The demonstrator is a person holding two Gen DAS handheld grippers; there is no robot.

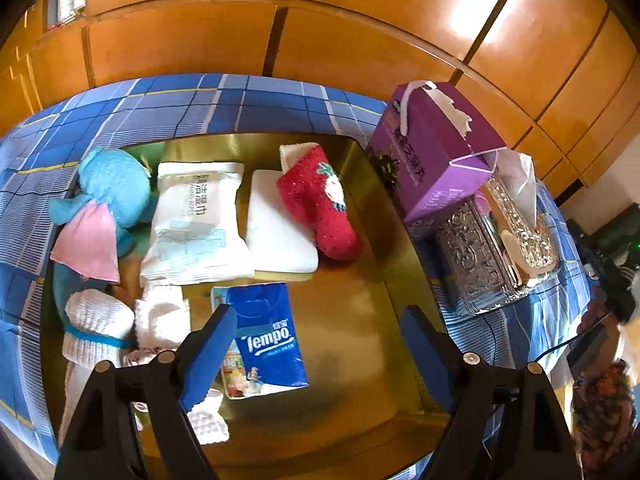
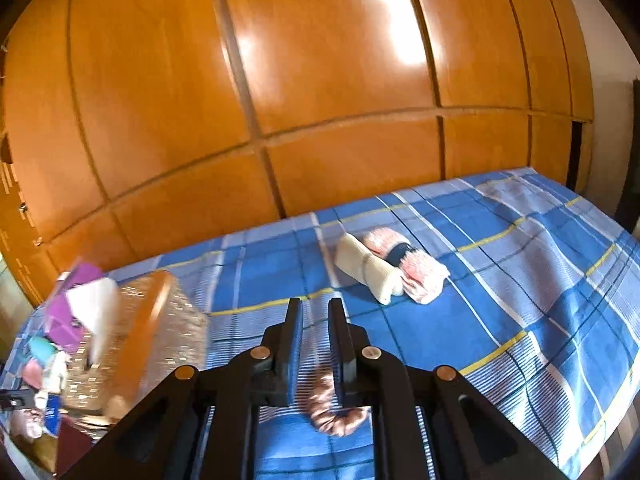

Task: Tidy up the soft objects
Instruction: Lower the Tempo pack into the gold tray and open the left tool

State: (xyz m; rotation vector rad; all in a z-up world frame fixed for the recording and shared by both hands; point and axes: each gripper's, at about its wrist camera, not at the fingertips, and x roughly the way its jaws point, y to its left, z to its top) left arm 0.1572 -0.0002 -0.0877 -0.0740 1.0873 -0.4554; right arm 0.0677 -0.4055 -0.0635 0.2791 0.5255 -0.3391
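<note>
In the left wrist view a gold tray [image 1: 360,320] holds a blue plush toy [image 1: 108,188], a wet-wipes pack [image 1: 196,224], a white pad [image 1: 276,228], a red sock [image 1: 324,204], white socks [image 1: 100,328] and a blue Tempo tissue pack [image 1: 264,336]. My left gripper [image 1: 320,344] is open above the tray, empty. In the right wrist view my right gripper [image 2: 316,320] has its jaws nearly together; a pink scrunchie [image 2: 336,412] sits between them low down. A cream roll [image 2: 368,268] and a pink rolled cloth [image 2: 412,268] lie on the bed ahead.
A purple tissue box [image 1: 432,148] leans on a silver ornate tissue holder [image 1: 492,256] right of the tray; both show blurred in the right wrist view [image 2: 132,340]. The blue plaid bedspread [image 2: 520,280] lies under everything. A wooden wardrobe [image 2: 320,80] stands behind the bed.
</note>
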